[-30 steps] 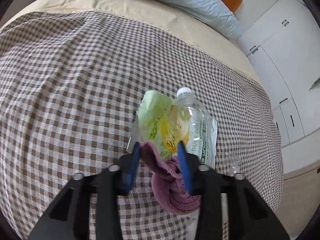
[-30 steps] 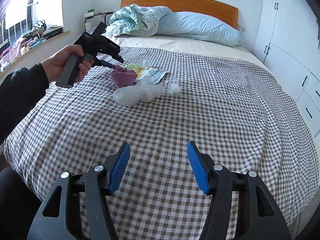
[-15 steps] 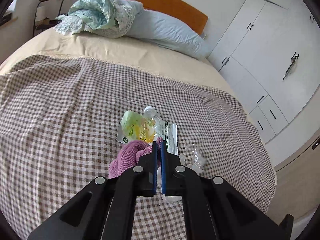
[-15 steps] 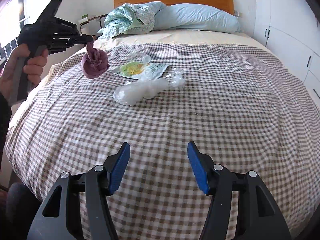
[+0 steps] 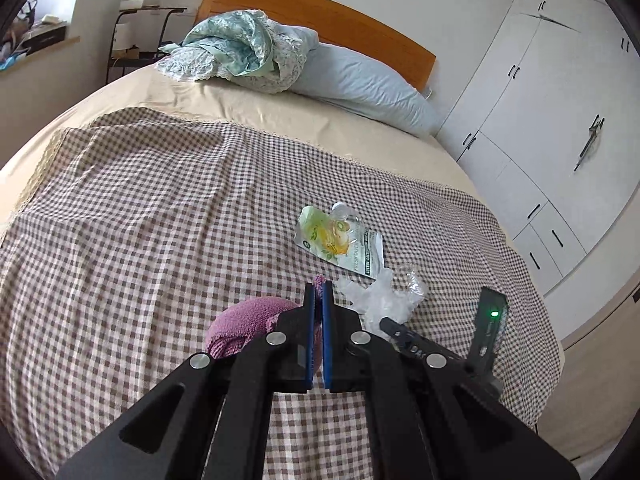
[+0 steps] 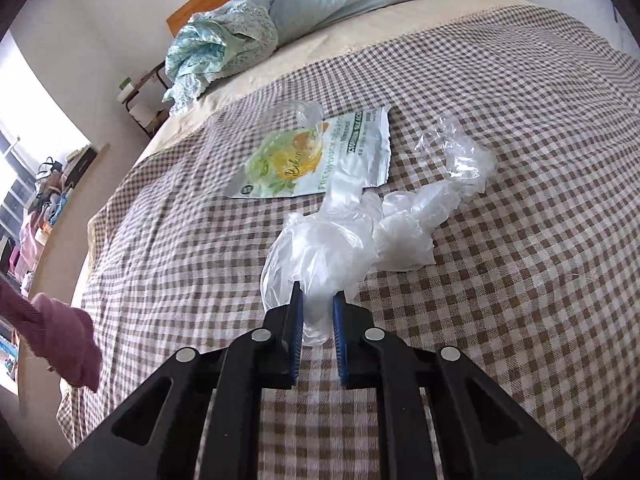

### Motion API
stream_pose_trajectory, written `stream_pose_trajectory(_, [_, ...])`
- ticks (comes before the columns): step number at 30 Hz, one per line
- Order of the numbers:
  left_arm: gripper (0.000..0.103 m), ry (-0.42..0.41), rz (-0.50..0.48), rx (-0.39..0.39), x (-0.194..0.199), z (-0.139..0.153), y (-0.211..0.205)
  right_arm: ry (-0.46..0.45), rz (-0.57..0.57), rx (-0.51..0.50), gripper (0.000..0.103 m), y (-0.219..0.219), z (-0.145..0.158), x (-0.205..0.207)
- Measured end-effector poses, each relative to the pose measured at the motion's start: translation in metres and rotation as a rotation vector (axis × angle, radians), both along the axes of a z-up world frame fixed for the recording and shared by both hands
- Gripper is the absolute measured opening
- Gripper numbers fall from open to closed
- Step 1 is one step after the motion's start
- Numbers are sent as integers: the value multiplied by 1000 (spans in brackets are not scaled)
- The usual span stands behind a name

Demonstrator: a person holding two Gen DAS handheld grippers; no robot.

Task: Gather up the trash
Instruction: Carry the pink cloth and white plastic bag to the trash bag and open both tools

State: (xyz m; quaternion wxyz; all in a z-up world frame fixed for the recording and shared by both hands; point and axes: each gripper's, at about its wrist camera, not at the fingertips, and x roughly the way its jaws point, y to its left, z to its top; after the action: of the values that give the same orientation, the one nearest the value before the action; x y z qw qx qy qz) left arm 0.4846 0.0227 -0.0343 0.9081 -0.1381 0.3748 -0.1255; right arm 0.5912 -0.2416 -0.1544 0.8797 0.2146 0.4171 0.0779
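Brown-and-white checked blanket [image 5: 160, 220], mauve cloth [image 5: 244, 324], pale blue pillow [image 5: 360, 84]

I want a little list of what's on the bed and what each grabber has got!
place: bed with a checked blanket
left gripper: shut on the purple sock, lifted off the blanket
right gripper: fingers have just been closing, now shut on the white plastic bag
bag: still lying on the blanket
beside the bag: green and yellow food pouch, lying flat
also there: crumpled clear plastic, clear bottle partly on the pouch
at the head of the bed: blue pillow, bundled green cloth
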Motion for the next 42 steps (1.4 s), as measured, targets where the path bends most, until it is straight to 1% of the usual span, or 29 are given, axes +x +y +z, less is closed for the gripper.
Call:
stream_pose_trajectory(4, [0, -14, -33, -13, -25, 8, -11, -89, 69, -76, 9, -17, 38, -56])
stream_pose_trajectory(7, [0, -33, -89, -23, -45, 18, -34, -116, 68, -132, 9, -47, 61, -112])
stream_pose_trajectory(12, [0, -47, -207, -42, -84, 33, -89, -108, -15, -203, 9, -114, 81, -209])
stream_pose_trajectory(14, [0, -41, -282, -52, -102, 36, -119, -81, -63, -239, 9, -141, 80, -246])
stream_pose_trajectory(16, [0, -46, -367, -48, -123, 37, -153, -36, -122, -250, 9, -170, 73, -286])
stream_pose_trajectory(18, [0, -57, -447, -39, -146, 37, -188, 19, -165, -269, 9, -195, 59, -322])
stream_pose_trajectory(21, [0, -26, -553, -44, -173, 29, -235, 120, -237, -291, 9, -224, 28, -375])
stream_pose_trajectory(22, [0, -13, -592, -45, -182, 25, -251, 159, -256, -279, 9, -233, 16, -391])
stream_pose_trajectory(23, [0, -2, -626, -37, -192, 20, -266, 195, -272, -264, 9, -241, 2, -407])
stream_pose_trajectory(25, [0, 21, -681, -24, -208, 9, -294, 269, -295, -269, 9, -251, -26, -435])
stream_pose_trajectory(26, [0, 42, -705, -18, -214, 2, -307, 313, -303, -270, 9, -256, -44, -449])
stream_pose_trajectory(29, [0, 97, -766, 7, -233, -19, -340, 424, -320, -233, 9, -270, -95, -480])
stream_pose_trajectory(31, [0, 115, -795, 47, -244, -33, -361, 497, -317, -230, 9, -277, -131, -493])
stream_pose_trajectory(32, [0, 126, -809, 66, -248, -39, -371, 527, -313, -208, 9, -281, -148, -498])
stream_pose_trajectory(34, [0, 153, -842, 91, -256, -52, -390, 563, -333, -111, 9, -294, -183, -504])
stream_pose_trajectory(36, [0, 177, -856, 124, -264, -65, -409, 603, -349, -94, 9, -303, -209, -504])
stream_pose_trajectory(38, [0, 200, -870, 158, -269, -77, -424, 612, -353, -51, 10, -310, -228, -501])
stream_pose_trajectory(41, [0, 226, -899, 202, -276, -90, -445, 595, -372, 17, 11, -322, -248, -493])
stream_pose_trajectory(42, [0, 227, -907, 219, -281, -92, -451, 583, -388, 36, 15, -326, -253, -491])
